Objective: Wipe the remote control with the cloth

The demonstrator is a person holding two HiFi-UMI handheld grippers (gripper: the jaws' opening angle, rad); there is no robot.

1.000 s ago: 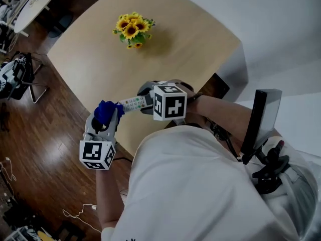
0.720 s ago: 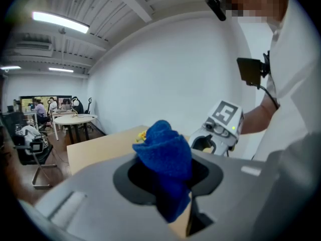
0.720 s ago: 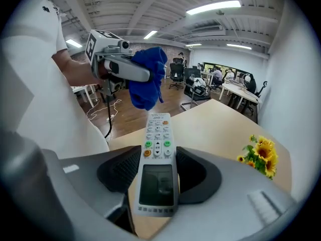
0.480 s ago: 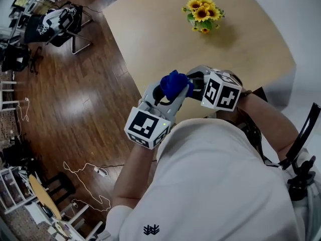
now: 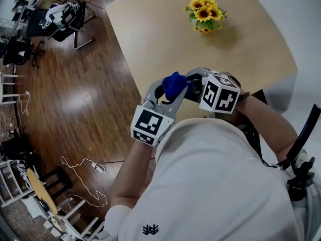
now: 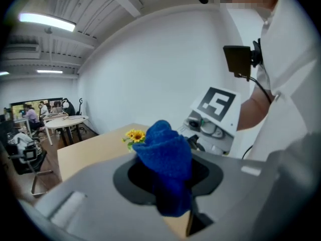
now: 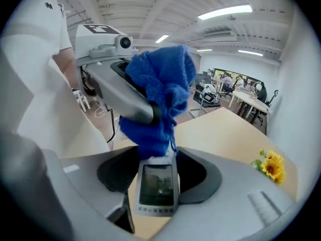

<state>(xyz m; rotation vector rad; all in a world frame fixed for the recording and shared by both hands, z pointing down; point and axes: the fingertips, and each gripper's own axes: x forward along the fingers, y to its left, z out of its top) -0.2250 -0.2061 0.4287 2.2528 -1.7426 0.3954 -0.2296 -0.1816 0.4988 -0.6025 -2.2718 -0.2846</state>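
Note:
A folded blue cloth is clamped in my left gripper, held over the table's near edge. In the right gripper view the cloth lies pressed on the far end of a grey remote control with a dark screen. My right gripper is shut on the remote's near part. Seen from the head, my right gripper meets the left one tip to tip, and the remote is hidden behind the cloth. In the left gripper view the cloth bulges out between the jaws of the left gripper.
A pot of sunflowers stands at the far side of the pale wooden table. Dark wood floor lies to the left, with chairs and a white cable. A black stand is at the right.
The cloth and left gripper have slid along the remote toward the right gripper; the remote's bare length seen a second ago is now covered. The head view has swung left.

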